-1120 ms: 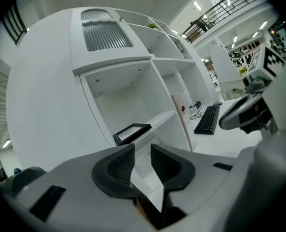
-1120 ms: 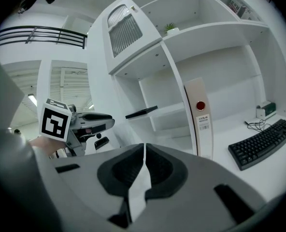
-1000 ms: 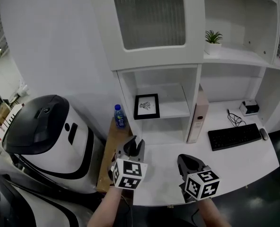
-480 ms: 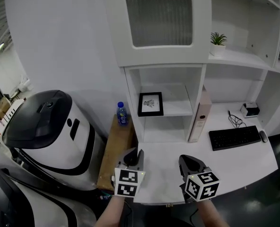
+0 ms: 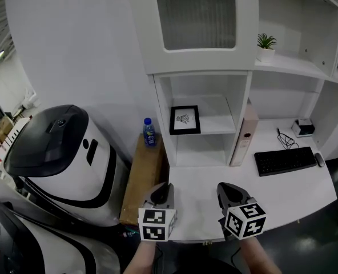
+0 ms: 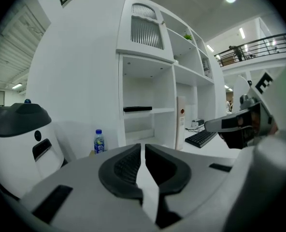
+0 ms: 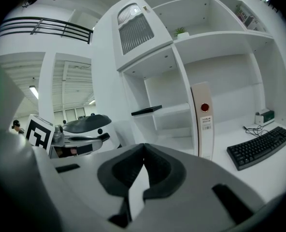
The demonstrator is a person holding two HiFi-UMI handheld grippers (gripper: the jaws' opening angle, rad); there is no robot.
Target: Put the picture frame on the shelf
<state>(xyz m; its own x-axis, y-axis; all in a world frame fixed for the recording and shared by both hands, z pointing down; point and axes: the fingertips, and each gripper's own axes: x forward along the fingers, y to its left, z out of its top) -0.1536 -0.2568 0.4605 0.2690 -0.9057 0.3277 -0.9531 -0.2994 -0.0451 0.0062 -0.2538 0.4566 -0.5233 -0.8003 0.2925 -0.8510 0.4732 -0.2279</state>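
Note:
The black picture frame [image 5: 185,120] lies flat on the middle shelf [image 5: 217,127] of the white cabinet, with a small drawing on its white face. It shows edge-on in the left gripper view [image 6: 137,109] and in the right gripper view [image 7: 146,110]. My left gripper [image 5: 162,191] is held low over the desk's near edge, well short of the shelf, shut and empty [image 6: 143,145]. My right gripper [image 5: 226,190] hovers beside it at the same height, also shut with nothing between its pads [image 7: 143,145].
A blue-capped water bottle [image 5: 149,133] stands on a wooden side table [image 5: 141,176] left of the cabinet. A pink file box [image 5: 248,133], a black keyboard [image 5: 285,160] and a small device [image 5: 302,127] sit on the white desk [image 5: 283,193]. A large white-and-black machine [image 5: 60,153] fills the left.
Both grippers have drawn back toward the desk's near edge, the left one more. The frame stays on the shelf, untouched.

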